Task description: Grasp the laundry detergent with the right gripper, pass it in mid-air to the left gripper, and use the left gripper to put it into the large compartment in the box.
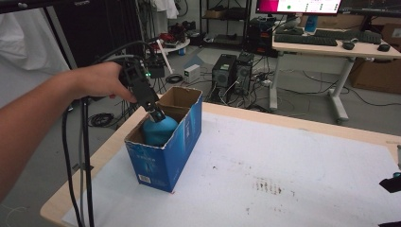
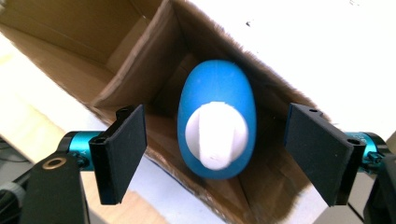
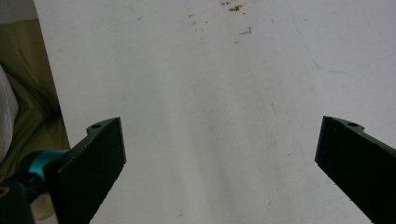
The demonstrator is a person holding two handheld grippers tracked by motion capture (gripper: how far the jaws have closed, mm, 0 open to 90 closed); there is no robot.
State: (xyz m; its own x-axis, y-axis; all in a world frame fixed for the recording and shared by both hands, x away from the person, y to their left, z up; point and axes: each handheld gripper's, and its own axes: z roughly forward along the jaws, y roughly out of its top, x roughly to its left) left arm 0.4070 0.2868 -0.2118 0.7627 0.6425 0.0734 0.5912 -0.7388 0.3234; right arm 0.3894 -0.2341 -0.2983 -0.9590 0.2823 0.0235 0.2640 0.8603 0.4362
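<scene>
Your left tongs [image 2: 215, 154] stand open above the blue bottle [image 2: 216, 119] upright in the blue box [image 1: 163, 158] on the desk [image 1: 283, 161], right tongs [image 3: 219, 163] wide, so grip its white cap [image 2: 216, 135], since the smooth, probably light body looks slippery.

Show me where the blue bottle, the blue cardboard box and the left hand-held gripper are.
blue bottle [image 2: 215, 93]: left gripper view, on its blue shoulder above the white cap.
blue cardboard box [image 1: 163, 161]: high view, on its printed front wall.
left hand-held gripper [image 2: 215, 154]: left gripper view, midway between its fingertips.
</scene>
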